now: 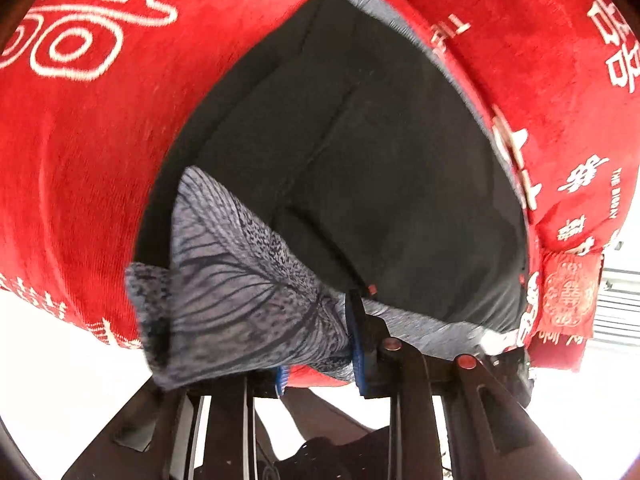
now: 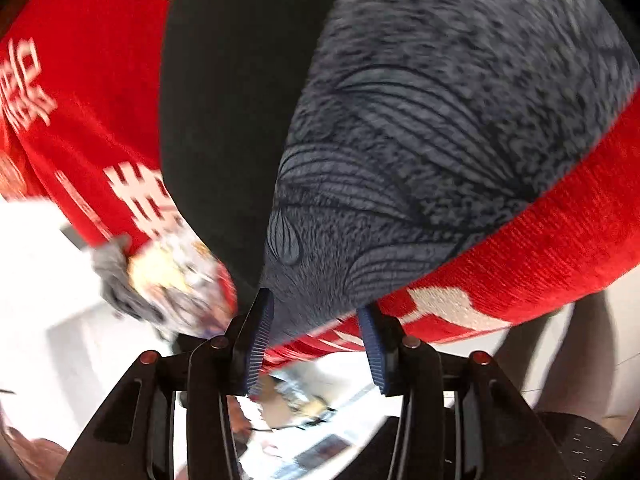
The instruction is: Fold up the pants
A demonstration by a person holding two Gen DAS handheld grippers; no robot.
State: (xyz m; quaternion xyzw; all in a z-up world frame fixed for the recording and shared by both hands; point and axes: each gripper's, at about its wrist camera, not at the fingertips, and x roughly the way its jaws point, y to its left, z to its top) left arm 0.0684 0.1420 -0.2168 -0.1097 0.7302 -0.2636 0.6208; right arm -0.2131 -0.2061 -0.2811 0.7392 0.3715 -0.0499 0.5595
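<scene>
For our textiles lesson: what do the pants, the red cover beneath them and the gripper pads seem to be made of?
Pants: thin matte woven cloth, grey leaf print outside, plain dark inside; it bunches softly.
Red cover: plush, probably chenille or velvet; fine ribbed pile, woven cream characters.
Pads: blue ridged rubber or plastic, apparently.

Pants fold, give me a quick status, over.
Left gripper shut on pants corner. Right gripper open, patterned cloth between its fingers. Pants lie on red cloth. Nothing blocking.
</scene>
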